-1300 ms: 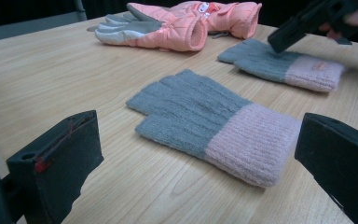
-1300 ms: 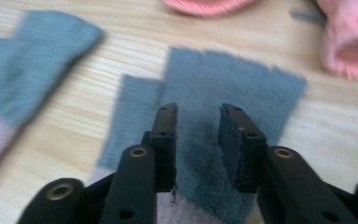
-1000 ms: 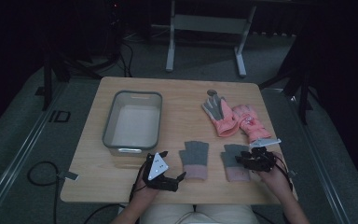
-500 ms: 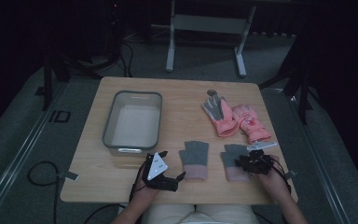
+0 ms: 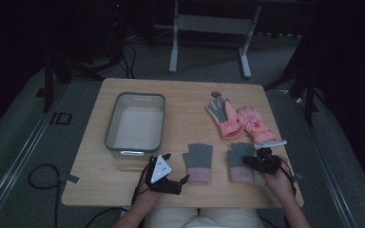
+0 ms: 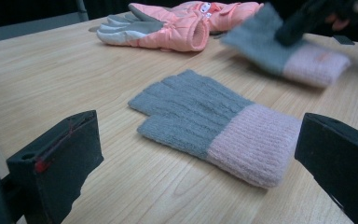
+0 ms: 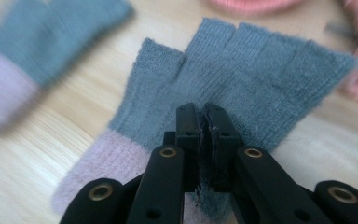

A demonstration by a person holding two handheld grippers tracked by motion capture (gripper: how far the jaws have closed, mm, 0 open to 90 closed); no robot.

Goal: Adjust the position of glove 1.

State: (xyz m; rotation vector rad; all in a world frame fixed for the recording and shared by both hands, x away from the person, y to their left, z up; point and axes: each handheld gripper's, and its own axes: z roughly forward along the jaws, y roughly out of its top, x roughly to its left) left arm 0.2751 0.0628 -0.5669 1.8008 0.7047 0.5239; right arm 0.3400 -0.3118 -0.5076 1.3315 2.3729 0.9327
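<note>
Pinching right grey glove (image 7: 261, 88), right tongs (image 7: 204, 123) clenched, left tongs (image 6: 205, 154) released before left glove (image 6: 209, 123)

Two knit fingerless gloves, grey hand with ribbed pale-pink cuff: one at 6 o'clock (image 5: 198, 163), twin at 5 o'clock (image 5: 240, 161), same grey-over-pink split. Padded salmon-pink winter gloves (image 5: 240, 119) at 2 o'clock, grey palms and fingertips, small white patch on one cuff. Rectangular plastic bin (image 5: 136, 125) at 10 o'clock: grey rim, whitish inside. Wooden table (image 5: 180, 95): light tan, fine grain streaks. Both grippers' jaws black; left gripper (image 5: 168, 178) carries a pale grey plate with dark dots.
</note>
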